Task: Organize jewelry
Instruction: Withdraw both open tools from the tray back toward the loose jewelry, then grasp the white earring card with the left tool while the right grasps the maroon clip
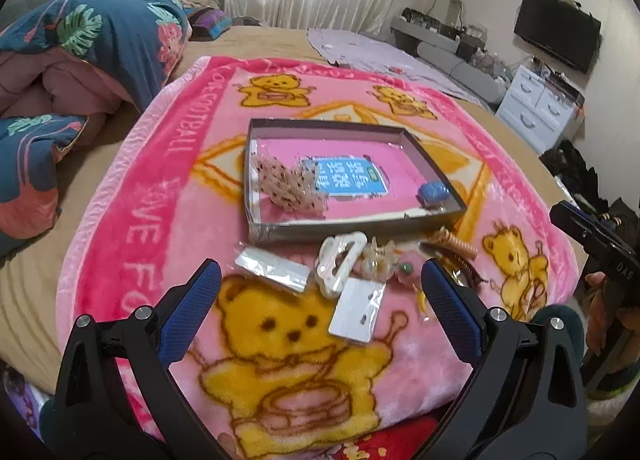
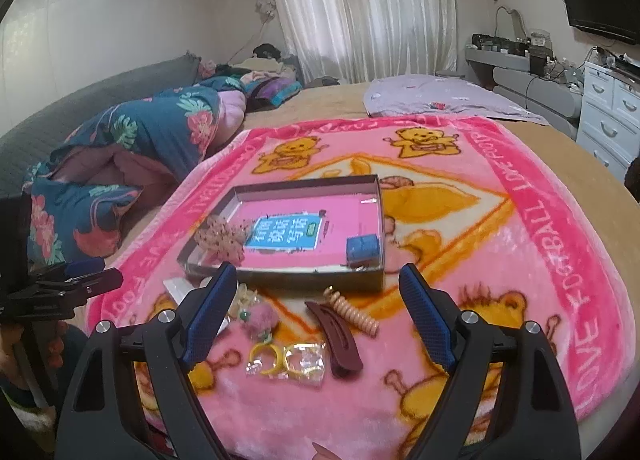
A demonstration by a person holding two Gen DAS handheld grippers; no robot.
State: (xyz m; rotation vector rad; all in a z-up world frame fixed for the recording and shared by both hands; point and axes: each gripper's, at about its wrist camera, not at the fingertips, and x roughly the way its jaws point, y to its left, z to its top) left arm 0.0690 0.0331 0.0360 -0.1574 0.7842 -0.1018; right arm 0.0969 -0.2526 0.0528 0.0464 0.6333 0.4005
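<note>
A shallow grey box [image 1: 352, 228] [image 2: 288, 280] with a pink floor lies on a pink bear blanket. Inside are a pink speckled scrunchie [image 1: 286, 183] [image 2: 222, 240] and a small blue block [image 1: 434, 192] [image 2: 362, 248]. In front of the box lie loose pieces: a white hair claw [image 1: 336, 266], two clear packets [image 1: 272, 268] [image 1: 358, 310], a coiled pink hair tie [image 2: 354, 314], a maroon hair clip [image 2: 334, 340], a yellow ring [image 2: 266, 358] and a pink pompom [image 2: 260, 318]. My left gripper [image 1: 320, 292] is open above the claw and packets. My right gripper [image 2: 316, 300] is open above the clip and hair tie.
The blanket [image 1: 180, 199] covers a bed with a folded floral quilt [image 1: 80, 59] at the left. A white drawer unit [image 1: 540, 103] and a wall television [image 1: 556, 29] stand at the right. The right gripper shows in the left wrist view [image 1: 592, 236].
</note>
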